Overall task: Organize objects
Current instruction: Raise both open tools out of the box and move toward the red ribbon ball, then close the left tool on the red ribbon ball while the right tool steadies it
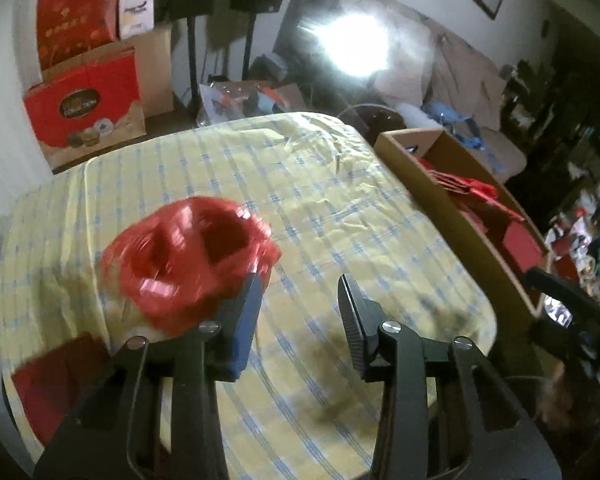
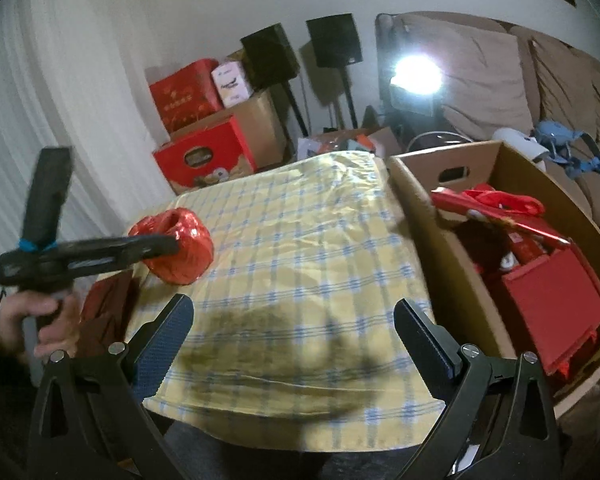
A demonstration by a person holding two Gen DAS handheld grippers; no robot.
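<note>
The red spool (image 1: 188,256) lies on the checked cloth (image 1: 320,208), just left of the left gripper (image 1: 300,320), whose jaws stand apart, empty. The right gripper (image 2: 296,344) gapes empty; box (image 2: 420,208) to its right.

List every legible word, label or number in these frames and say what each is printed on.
"COLLECTION": oval emblem on the lower red cardboard gift box by the wall.
Gold characters on the upper red carton: too blurred to read.
Print on the small white box: too blurred to read.
</note>
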